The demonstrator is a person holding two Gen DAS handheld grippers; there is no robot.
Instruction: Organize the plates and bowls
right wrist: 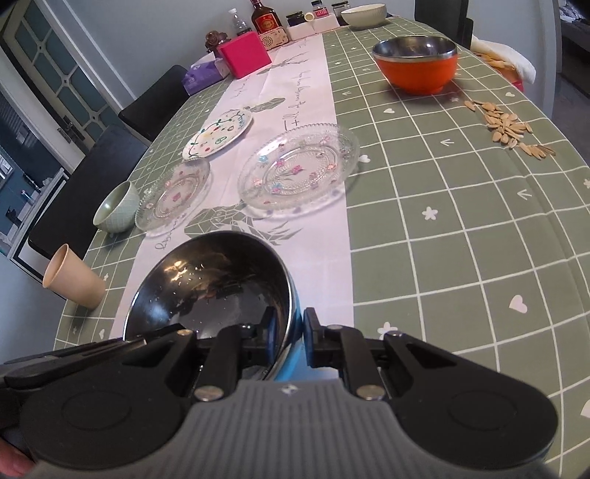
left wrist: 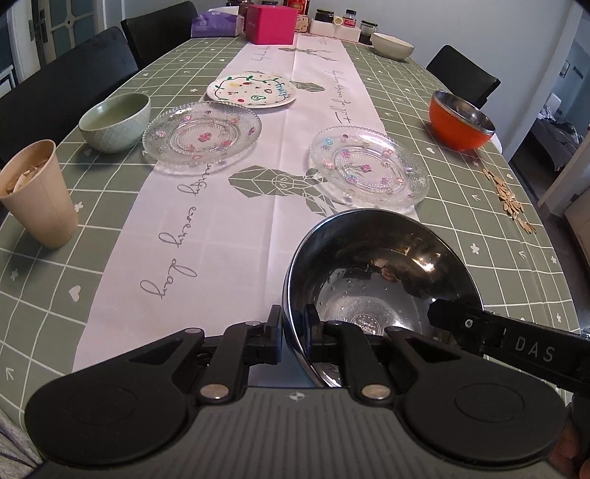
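A steel bowl with a blue outside point(left wrist: 383, 272) point(right wrist: 214, 283) is at the near end of the table, held at its rim from both sides. My left gripper point(left wrist: 294, 324) is shut on its left rim. My right gripper point(right wrist: 289, 328) is shut on its right rim and also shows in the left wrist view point(left wrist: 464, 324). Two clear glass plates with flower dots point(left wrist: 202, 133) point(left wrist: 368, 165) lie ahead, and a white painted plate point(left wrist: 251, 89) lies behind them. A green ceramic bowl point(left wrist: 115, 121), an orange steel-lined bowl point(left wrist: 461, 119) and a white bowl point(left wrist: 392, 45) stand further out.
A paper cup point(left wrist: 38, 193) stands at the left edge. Sunflower seeds point(left wrist: 509, 199) lie scattered near the right edge. A pink box point(left wrist: 271, 23), a purple tissue pack point(left wrist: 215, 24) and jars point(left wrist: 346, 20) stand at the far end. Black chairs point(left wrist: 66, 84) line the left side.
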